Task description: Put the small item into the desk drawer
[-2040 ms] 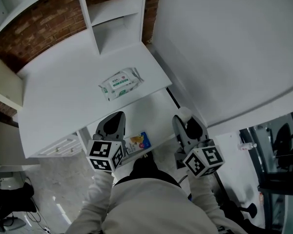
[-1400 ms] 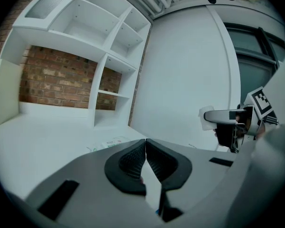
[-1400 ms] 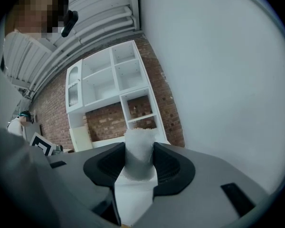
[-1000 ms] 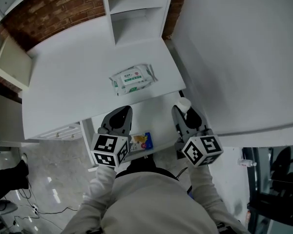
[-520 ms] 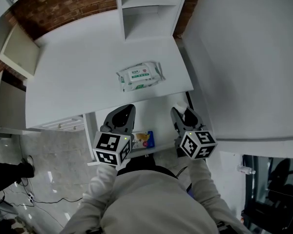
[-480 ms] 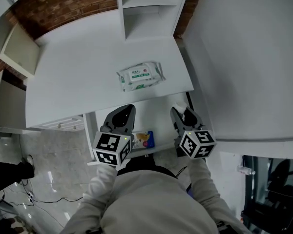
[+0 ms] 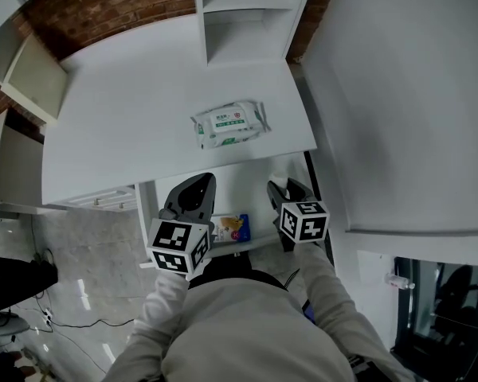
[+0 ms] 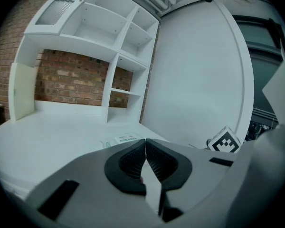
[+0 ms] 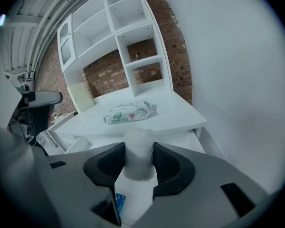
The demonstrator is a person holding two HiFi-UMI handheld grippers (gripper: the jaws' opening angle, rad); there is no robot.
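My right gripper is shut on a small white cylindrical item, which stands upright between the pads. It hangs just over the open desk drawer, near the drawer's right side. In the head view the right gripper points into the drawer, and its marker cube hides most of the item. My left gripper is shut with nothing in it. It hovers at the drawer's left part.
A small blue and yellow packet lies at the drawer's front. A green-and-white wipes pack lies on the white desk top. White shelves stand behind it, a white wall is on the right, and a second drawer front is on the left.
The right gripper has come down with the white item, from desk-edge height to just over the drawer. The left gripper has stayed where it was.
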